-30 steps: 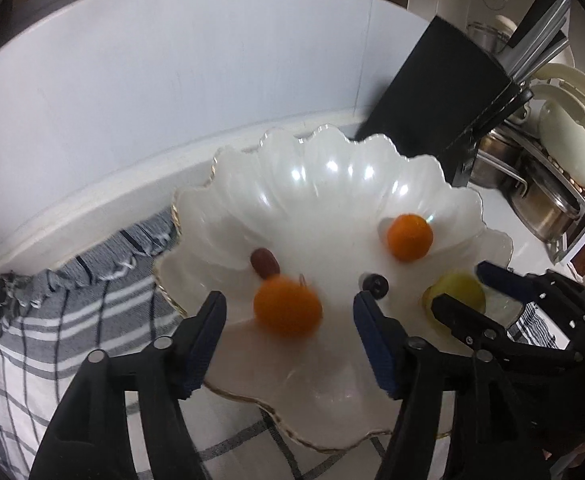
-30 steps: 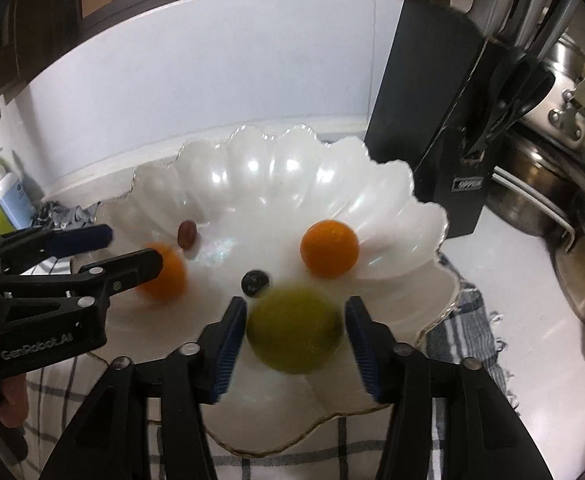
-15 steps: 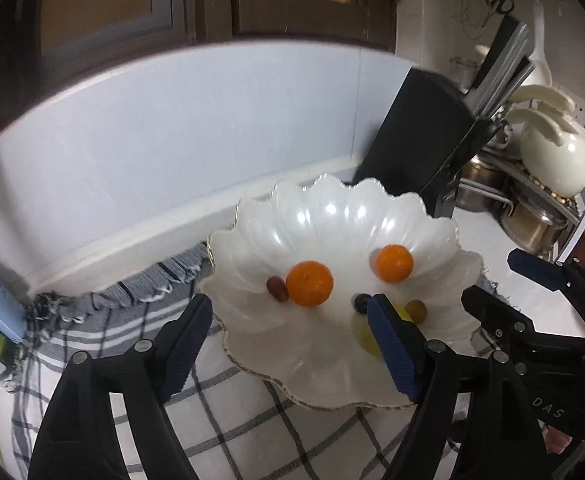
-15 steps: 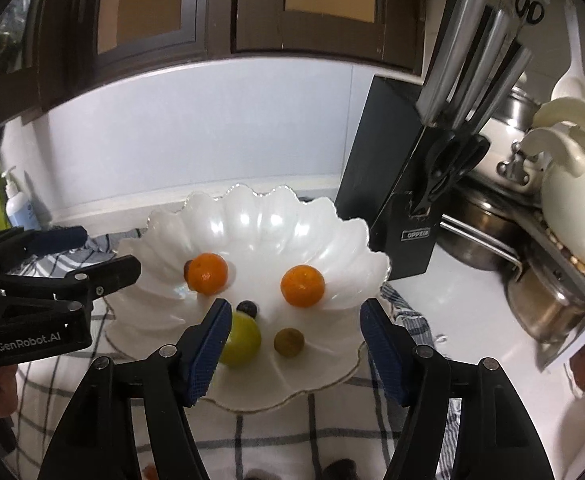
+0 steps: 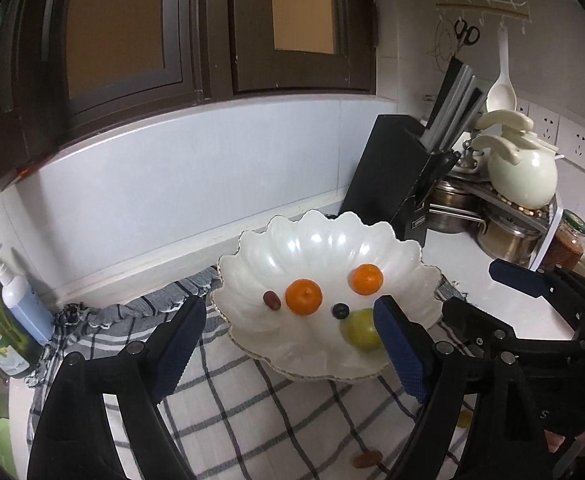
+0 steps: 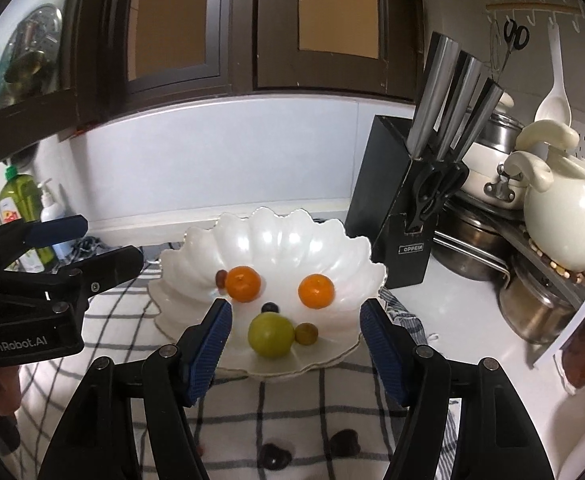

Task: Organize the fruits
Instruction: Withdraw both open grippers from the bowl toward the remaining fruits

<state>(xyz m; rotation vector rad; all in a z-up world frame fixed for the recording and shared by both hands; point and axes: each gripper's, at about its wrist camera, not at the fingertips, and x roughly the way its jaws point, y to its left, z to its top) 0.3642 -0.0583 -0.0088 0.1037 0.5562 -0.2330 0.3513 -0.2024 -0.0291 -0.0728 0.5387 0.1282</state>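
I hold my left gripper (image 5: 290, 354) and right gripper (image 6: 295, 350) spread wide and empty before the scalloped white dish (image 6: 196, 252) on the checked cloth (image 5: 252, 420). Two oranges (image 6: 243, 283), a green fruit (image 6: 271, 337) and small berries lie inside; dark fruits (image 6: 275, 456) wait on the cloth. These look small, soft and prone to roll, so I judge a light pinch across the middle best.

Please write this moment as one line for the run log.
left gripper: open, empty | right gripper: open, empty | bowl: two oranges, green fruit, small fruits
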